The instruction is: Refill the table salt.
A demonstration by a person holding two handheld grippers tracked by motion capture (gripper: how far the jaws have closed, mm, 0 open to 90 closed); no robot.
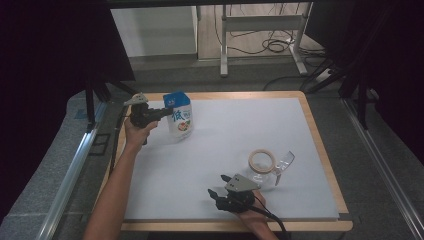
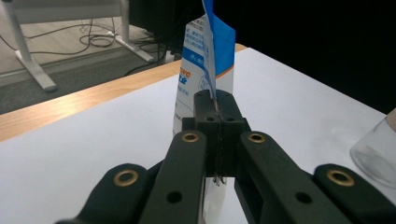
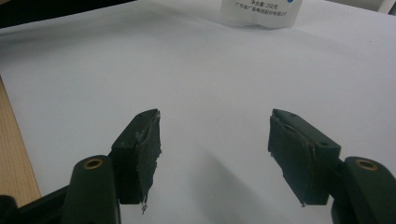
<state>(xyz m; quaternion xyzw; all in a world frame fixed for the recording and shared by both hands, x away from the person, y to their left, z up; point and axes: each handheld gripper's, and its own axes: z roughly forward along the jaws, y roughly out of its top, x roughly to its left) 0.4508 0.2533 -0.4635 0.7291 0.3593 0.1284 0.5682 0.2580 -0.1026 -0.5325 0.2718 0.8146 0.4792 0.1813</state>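
A blue and white milk pouch (image 1: 180, 115) stands upright at the back left of the white sheet. My left gripper (image 1: 166, 113) reaches it from the left at mid height. In the left gripper view the jaws are pressed together on the thin side edge of the pouch (image 2: 205, 56), so my left gripper (image 2: 215, 100) is shut on it. Near the front edge my right gripper (image 1: 218, 185) lies low over the sheet. In the right gripper view my right gripper (image 3: 215, 116) stands open over bare white sheet, with the pouch's base (image 3: 261, 11) far ahead.
A clear glass vessel (image 1: 267, 170) with a tan ring at its mouth stands right of centre, just beyond the right gripper; its side also appears as glass (image 2: 376, 149). The wooden table edge (image 1: 327, 165) frames the sheet. Desk legs and cables lie on the floor behind.
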